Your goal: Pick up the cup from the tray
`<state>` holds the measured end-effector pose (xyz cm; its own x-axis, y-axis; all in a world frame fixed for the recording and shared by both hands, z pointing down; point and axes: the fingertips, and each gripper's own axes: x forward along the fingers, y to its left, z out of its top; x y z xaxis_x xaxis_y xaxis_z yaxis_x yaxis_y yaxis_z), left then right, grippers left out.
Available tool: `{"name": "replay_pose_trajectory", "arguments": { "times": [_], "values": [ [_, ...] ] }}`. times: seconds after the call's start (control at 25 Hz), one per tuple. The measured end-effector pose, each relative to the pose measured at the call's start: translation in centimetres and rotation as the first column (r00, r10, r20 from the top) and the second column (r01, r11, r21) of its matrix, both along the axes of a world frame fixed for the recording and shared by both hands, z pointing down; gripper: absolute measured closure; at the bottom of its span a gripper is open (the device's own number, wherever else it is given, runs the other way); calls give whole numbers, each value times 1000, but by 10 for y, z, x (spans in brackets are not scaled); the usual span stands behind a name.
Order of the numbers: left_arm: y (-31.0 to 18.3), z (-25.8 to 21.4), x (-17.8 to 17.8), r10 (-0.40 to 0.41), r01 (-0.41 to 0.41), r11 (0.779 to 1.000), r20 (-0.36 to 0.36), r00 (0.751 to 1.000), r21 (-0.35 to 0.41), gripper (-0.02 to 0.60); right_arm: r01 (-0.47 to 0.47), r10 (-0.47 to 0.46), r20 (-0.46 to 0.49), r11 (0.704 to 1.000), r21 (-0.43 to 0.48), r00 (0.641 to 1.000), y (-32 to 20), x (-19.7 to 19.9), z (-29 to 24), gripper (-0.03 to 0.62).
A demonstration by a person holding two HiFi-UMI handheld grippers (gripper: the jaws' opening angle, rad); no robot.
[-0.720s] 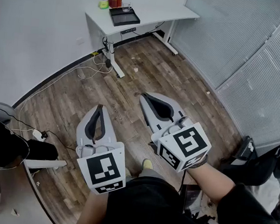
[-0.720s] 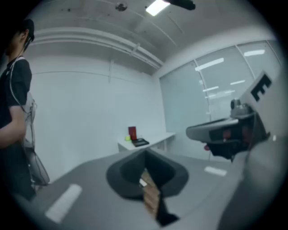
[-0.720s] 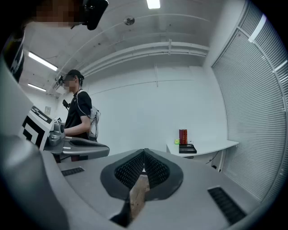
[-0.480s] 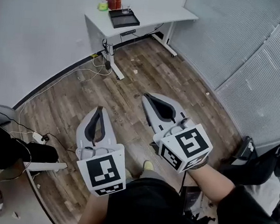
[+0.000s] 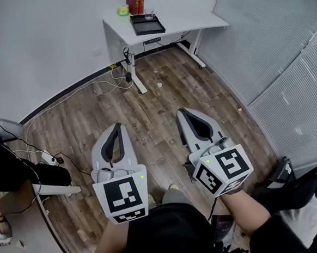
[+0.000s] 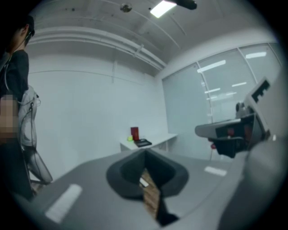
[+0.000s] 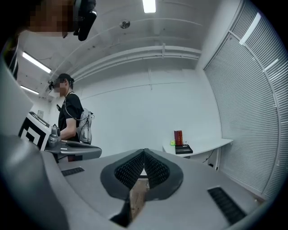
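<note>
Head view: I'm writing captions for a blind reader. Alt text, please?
A person holds the left gripper and right gripper, jaws closed and empty, over a wood floor. Far ahead, a white desk carries a black tray with the cup.

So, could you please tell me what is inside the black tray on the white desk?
A small clear cup stands at the far end of the tray; the rest looks bare. Whether the cup holds anything is too small to tell.
</note>
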<state>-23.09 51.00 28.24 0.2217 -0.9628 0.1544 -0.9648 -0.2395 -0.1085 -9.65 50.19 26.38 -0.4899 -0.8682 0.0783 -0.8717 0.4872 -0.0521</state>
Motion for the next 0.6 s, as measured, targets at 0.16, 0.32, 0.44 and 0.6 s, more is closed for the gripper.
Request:
{"name": "replay_pose_trajectory", "arguments": {
  "times": [0.16,0.32,0.44,0.6],
  "values": [
    [5,0,-2,4,-4,1000,2,1000,3,580,-2,2,1,1000,6,1000,6,0,-1,580],
    [7,-2,-4,10,-10,1000,1,1000,8,580,-2,2,-3,1000,15,1000,9,-3,-4,580],
    [8,-5,-5,8,-8,1000,-3,1000,14,580,0,0,-1,1000,18,1000,10,-4,-6,580],
    [9,-7,-6,6,-6,1000,-7,1000,19,580,5,-5,-9,1000,24,1000,12,-5,-8,580]
  ]
}}
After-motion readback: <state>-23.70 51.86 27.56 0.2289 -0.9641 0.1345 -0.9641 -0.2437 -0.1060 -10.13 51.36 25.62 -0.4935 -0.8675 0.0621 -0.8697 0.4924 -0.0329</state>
